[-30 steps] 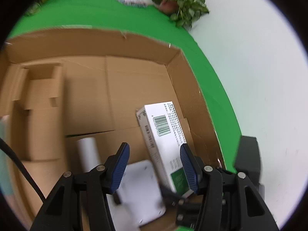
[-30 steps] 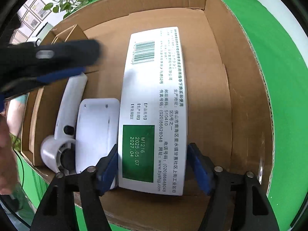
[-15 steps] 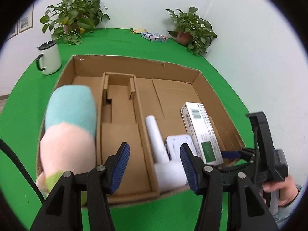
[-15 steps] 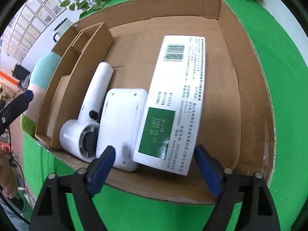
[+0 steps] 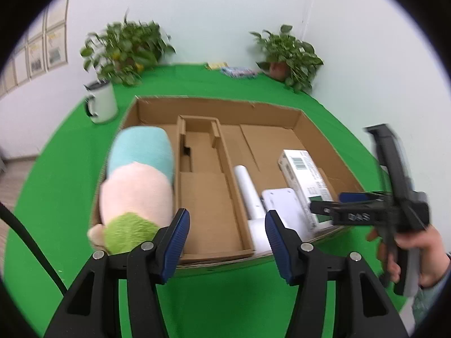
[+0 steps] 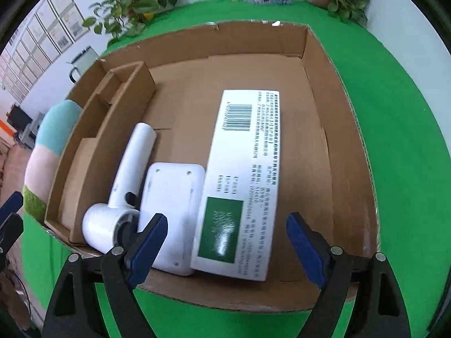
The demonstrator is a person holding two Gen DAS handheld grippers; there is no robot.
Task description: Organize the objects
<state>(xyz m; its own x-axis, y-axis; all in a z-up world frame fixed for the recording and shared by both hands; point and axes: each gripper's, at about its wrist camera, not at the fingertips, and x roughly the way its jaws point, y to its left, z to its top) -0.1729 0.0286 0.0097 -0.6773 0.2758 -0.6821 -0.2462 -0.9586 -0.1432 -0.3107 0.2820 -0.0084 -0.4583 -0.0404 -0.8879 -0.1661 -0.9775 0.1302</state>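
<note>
**Over the near edge of the box: both tools empty**

On the green bench sits an open cardboard box with a cardboard divider insert on its left side.

Left tool: jaws opening, nothing between the pads; it hangs over the near box wall at 6 o'clock in its own view.

Right tool: released, jaws spread wide with no contact. The white carton's near end shows between the pads, but they stand clear of it. The same tool appears at 3 o'clock in the left view, held by a hand.

Contents, right wrist view:
- White carton, flat on the box floor, barcode at the far end, green panel at the near end.
- White flat device, at 9 o'clock of the carton, touching its long edge.
- White hair dryer, at 9 o'clock of the device, handle pointing toward 12 o'clock, lying against the divider.

Plush toy (blue, pink, green bands) fills the leftmost compartment.

Outside the box: white mug at 10 o'clock, two potted plants along the far wall.
</note>
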